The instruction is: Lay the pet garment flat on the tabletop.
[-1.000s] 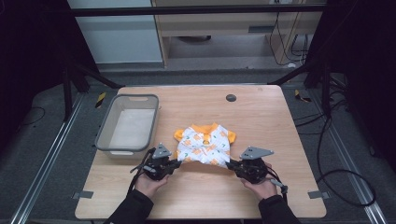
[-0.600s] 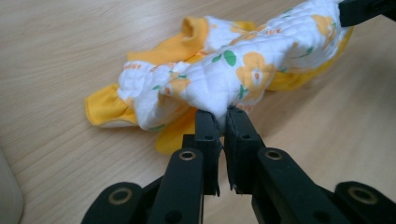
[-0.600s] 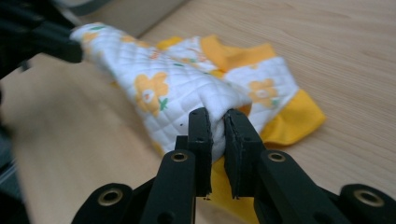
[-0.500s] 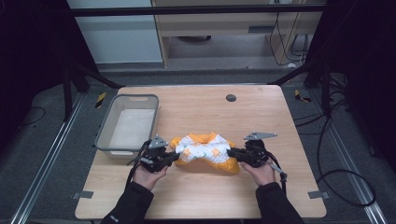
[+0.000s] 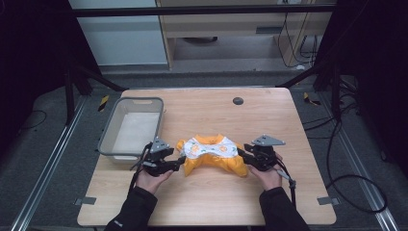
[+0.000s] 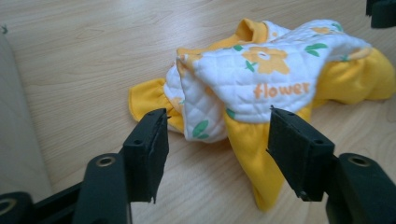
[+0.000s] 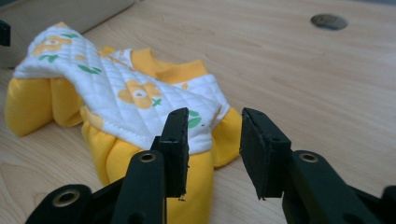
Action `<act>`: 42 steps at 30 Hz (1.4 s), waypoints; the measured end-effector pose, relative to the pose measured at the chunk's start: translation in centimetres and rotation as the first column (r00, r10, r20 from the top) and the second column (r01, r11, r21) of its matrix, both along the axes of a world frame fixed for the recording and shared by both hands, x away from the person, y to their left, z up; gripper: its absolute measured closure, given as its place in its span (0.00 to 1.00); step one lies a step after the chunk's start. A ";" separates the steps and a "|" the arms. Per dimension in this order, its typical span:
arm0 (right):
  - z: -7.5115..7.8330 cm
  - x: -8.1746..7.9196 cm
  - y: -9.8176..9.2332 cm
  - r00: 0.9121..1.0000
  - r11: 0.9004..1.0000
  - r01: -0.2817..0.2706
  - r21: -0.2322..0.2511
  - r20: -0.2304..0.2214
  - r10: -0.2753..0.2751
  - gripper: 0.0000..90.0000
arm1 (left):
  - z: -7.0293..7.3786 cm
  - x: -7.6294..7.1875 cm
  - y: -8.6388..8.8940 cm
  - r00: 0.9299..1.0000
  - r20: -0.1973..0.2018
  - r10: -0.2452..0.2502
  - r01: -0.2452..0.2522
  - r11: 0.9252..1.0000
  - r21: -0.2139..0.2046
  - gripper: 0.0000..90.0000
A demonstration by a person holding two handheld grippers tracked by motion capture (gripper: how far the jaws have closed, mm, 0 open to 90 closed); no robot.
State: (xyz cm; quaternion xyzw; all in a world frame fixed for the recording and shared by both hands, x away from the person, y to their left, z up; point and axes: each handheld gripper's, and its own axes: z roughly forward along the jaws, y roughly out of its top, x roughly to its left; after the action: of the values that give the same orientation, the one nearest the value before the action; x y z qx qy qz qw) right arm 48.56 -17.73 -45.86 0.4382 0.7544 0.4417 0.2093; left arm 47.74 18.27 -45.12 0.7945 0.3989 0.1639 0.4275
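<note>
Wooden table (image 5: 202, 202), near edge: yellow floral garment (image 5: 211, 153) lying crumpled; left gripper (image 5: 179, 162) and right gripper (image 5: 242, 155) jaws just opened, pads off cloth, holding nothing.

One garment (image 5: 211, 155) (yellow and white), one grey tub (image 5: 131, 130), two grippers: left gripper (image 5: 177, 165), right gripper (image 5: 242, 155).

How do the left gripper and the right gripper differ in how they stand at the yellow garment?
The left gripper has its fingers set wide, framing the garment edge; the right gripper has a narrower gap, beside the garment's corner. The left gripper sits near the grey bin; the right gripper has bare table around it. Both have just been opening, and neither presses on the cloth.
</note>
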 end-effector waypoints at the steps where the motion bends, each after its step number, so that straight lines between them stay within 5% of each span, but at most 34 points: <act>1: 0.3 -0.3 -0.3 1.000 1.000 0.000 0.001 0.012 0.000 0.68 | 0.1 -0.4 0.2 1.000 0.011 -0.002 0.002 1.000 -0.007 0.39; 4: 0.6 -1.2 -1.2 1.000 1.000 -0.017 0.013 0.020 0.016 0.64 | 0.0 -1.4 0.7 1.000 0.012 -0.014 0.014 1.000 0.001 0.38; 12: -1.1 -3.1 -2.2 0.995 0.997 -0.073 0.001 -0.061 0.073 0.58 | -1.6 -3.0 -0.6 0.998 -0.004 -0.064 0.064 0.996 0.067 0.39; 16: -2.1 -3.4 -1.7 0.991 0.996 -0.090 -0.011 -0.097 0.088 0.59 | -2.3 -2.8 -1.3 0.998 0.006 -0.070 0.069 0.994 0.089 0.43; 26: -3.4 -2.6 -1.0 0.984 0.994 -0.105 -0.032 -0.150 0.099 0.60 | -3.8 -1.9 -2.7 0.995 -0.047 -0.088 0.092 0.992 0.089 0.59; 31: -3.7 -2.5 -0.5 0.977 0.991 -0.123 -0.049 -0.183 0.112 0.70 | -4.1 -1.5 -2.9 0.992 -0.090 -0.087 0.094 0.993 0.075 0.79; 35: -3.6 -2.5 -0.3 0.970 0.989 -0.137 -0.049 -0.210 0.124 0.89 | -3.7 -1.4 -2.5 0.990 -0.104 -0.095 0.100 0.994 0.045 0.95; 42: -2.3 -2.9 -0.8 0.967 0.988 -0.155 -0.019 -0.209 0.148 0.97 | -2.0 -2.1 -1.7 0.987 -0.098 -0.126 0.128 0.992 0.014 0.96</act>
State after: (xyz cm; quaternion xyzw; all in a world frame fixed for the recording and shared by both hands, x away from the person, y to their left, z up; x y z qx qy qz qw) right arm 45.68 -18.54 -48.17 0.4191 0.8111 0.3948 0.1030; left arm 45.65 16.58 -47.10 0.8296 0.3658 0.1017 0.4093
